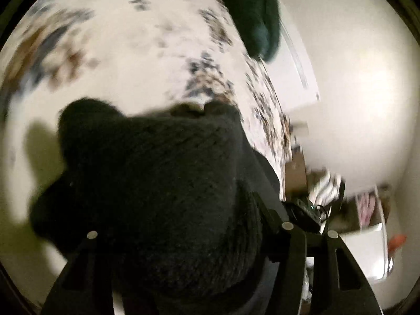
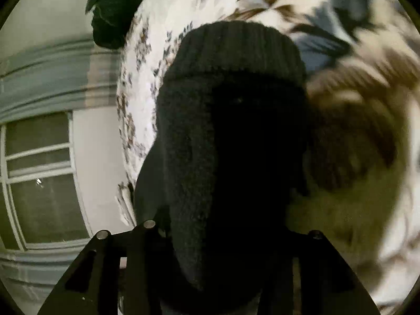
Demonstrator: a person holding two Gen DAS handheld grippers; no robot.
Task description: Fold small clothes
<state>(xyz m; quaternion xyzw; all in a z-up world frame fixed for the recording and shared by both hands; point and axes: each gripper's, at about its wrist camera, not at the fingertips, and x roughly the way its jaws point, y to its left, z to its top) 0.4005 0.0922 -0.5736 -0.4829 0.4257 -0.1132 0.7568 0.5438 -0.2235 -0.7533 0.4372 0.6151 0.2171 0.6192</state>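
A dark knit garment point(image 1: 157, 183) fills the middle of the left wrist view, bunched between the fingers of my left gripper point(image 1: 168, 141) and hiding most of them. It casts a shadow on the floral bedspread point(image 1: 118, 65) to its left. In the right wrist view the same dark knit point(image 2: 199, 136) stands up between the fingers of my right gripper point(image 2: 225, 147), its ribbed cuff point(image 2: 236, 50) at the top. Only the left finger point(image 2: 147, 178) shows beside the cloth. Both grippers look shut on the knit; the pads themselves are covered.
A dark green garment point(image 1: 252, 13) point(image 2: 113, 8) lies at the bed's far edge. Beyond the edge are a pale wall point(image 1: 354, 92), floor clutter point(image 1: 315, 197) and a white box point(image 1: 367, 252). A window point(image 2: 39, 178) shows left of the bed.
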